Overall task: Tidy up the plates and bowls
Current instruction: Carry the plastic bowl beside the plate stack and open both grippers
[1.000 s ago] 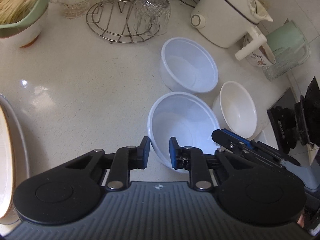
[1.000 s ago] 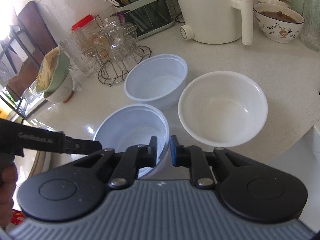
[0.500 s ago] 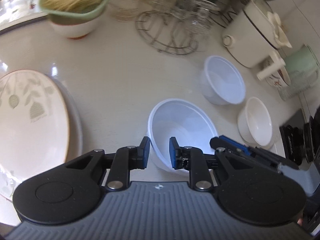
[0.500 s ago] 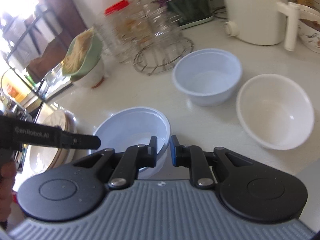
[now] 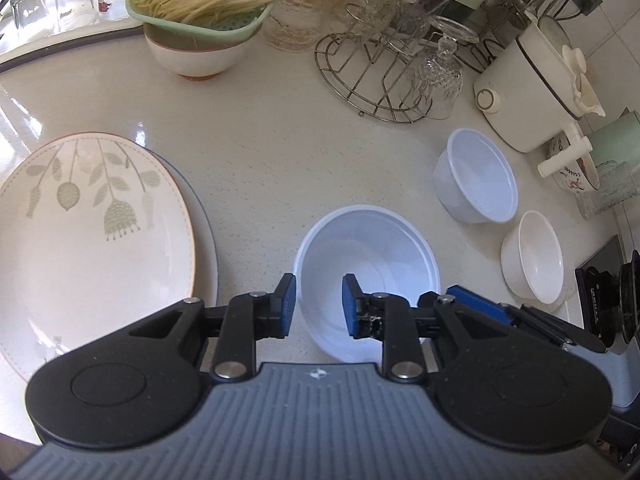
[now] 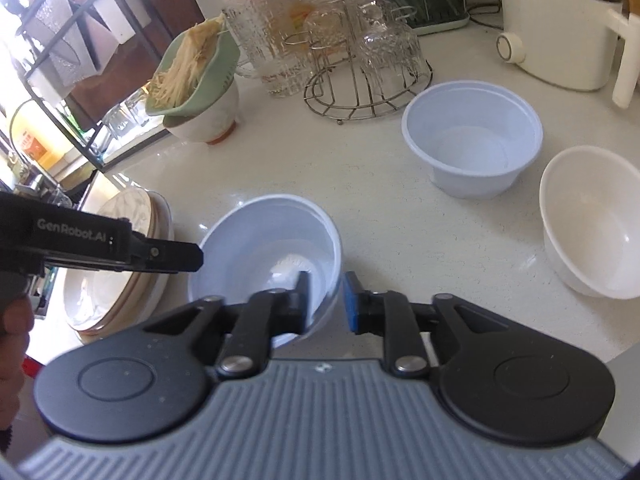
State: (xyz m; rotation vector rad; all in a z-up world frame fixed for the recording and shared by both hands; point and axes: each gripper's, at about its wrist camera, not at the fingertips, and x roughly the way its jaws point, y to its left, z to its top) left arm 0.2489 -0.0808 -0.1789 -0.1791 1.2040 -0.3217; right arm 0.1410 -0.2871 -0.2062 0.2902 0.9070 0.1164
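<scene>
Nearest, a white plastic bowl [image 5: 366, 264] is held by both grippers: the left gripper [image 5: 319, 306] and right gripper [image 6: 325, 300] each straddle its rim, jaws narrow, one finger inside and one outside. Only the left view shows the leaf-patterned plate [image 5: 88, 232] from above, stacked beside the bowl on the bench [image 5: 260, 152]. Farther off sit two empty bowls [image 6: 472, 140], then a green strainer [image 5: 208, 20] of noodles.

Two close downward wrist views, sharing the near plastic bowl [image 5: 366, 276] [image 6: 266, 260].
</scene>
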